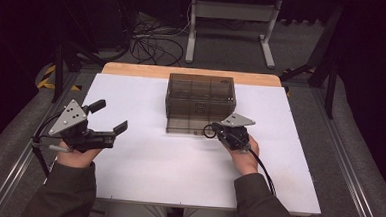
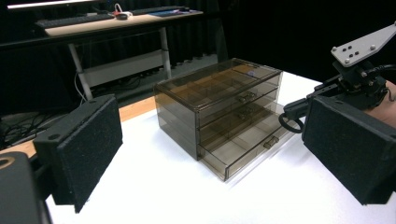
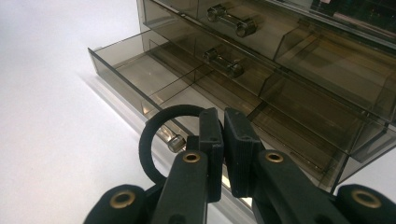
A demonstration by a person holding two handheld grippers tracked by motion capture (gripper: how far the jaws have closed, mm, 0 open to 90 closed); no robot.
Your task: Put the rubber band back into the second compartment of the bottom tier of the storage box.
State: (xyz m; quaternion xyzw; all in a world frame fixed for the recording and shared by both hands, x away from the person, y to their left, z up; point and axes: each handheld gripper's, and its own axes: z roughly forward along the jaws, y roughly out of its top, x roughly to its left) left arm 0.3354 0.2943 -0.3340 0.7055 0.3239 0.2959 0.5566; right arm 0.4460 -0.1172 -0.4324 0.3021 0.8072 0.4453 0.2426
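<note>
A smoky see-through chest of three drawers (image 1: 200, 96) stands at the back middle of the white board. Its bottom drawer (image 1: 190, 127) is pulled out towards me, and several dividers show inside it (image 3: 140, 70). My right gripper (image 1: 215, 131) hovers at that drawer's front right, shut on a black rubber ring (image 3: 145, 144) that hangs just over the drawer's front edge by its handle (image 3: 173, 142). My left gripper (image 1: 111, 115) is held above the board's left side, open, with nothing between its foam pads (image 2: 86, 149). It points at the chest (image 2: 219, 100).
The white board (image 1: 167, 172) lies on a wooden tabletop whose edge (image 1: 133, 69) shows behind the chest. Beyond are a white table frame (image 1: 231, 13) and floor cables (image 1: 151, 46). Metal rails (image 1: 350, 167) run along both sides.
</note>
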